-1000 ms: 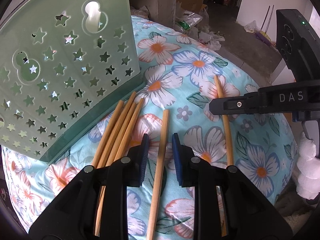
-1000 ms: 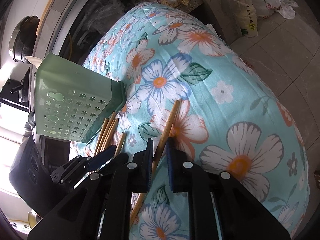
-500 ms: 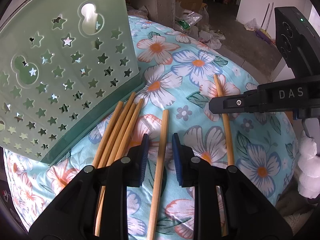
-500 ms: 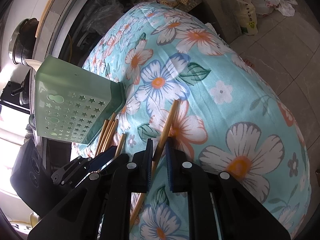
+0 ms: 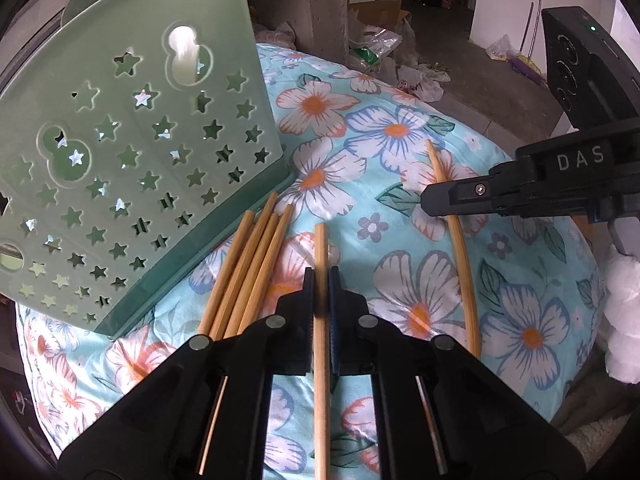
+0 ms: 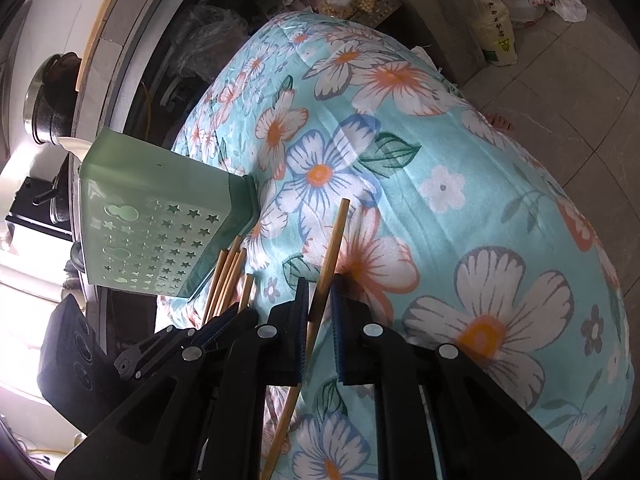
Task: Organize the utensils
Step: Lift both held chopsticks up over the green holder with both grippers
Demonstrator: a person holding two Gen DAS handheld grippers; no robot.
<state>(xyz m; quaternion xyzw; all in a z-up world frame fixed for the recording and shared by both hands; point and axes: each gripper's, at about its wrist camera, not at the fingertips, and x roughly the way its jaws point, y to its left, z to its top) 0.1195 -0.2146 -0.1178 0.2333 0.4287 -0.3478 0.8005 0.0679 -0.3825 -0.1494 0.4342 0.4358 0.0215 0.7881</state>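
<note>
A single wooden chopstick lies lengthwise on the floral cloth. My left gripper is closing on it, and both pads now press its sides. Another chopstick crosses at a slant between the narrow jaws of my right gripper, which is shut on it. In the left wrist view that chopstick still rests on the cloth. Several more chopsticks lie bundled against the green star-cut holder, which is tipped on its side at the left.
The cloth covers a rounded, cushion-like mound that drops off to a tiled floor with bags and litter. A dark pot stands on a counter behind the holder. Something white and fluffy sits at the right edge.
My left jaws have closed from a wide gap onto the single chopstick. The right gripper and its chopstick have not visibly moved.
</note>
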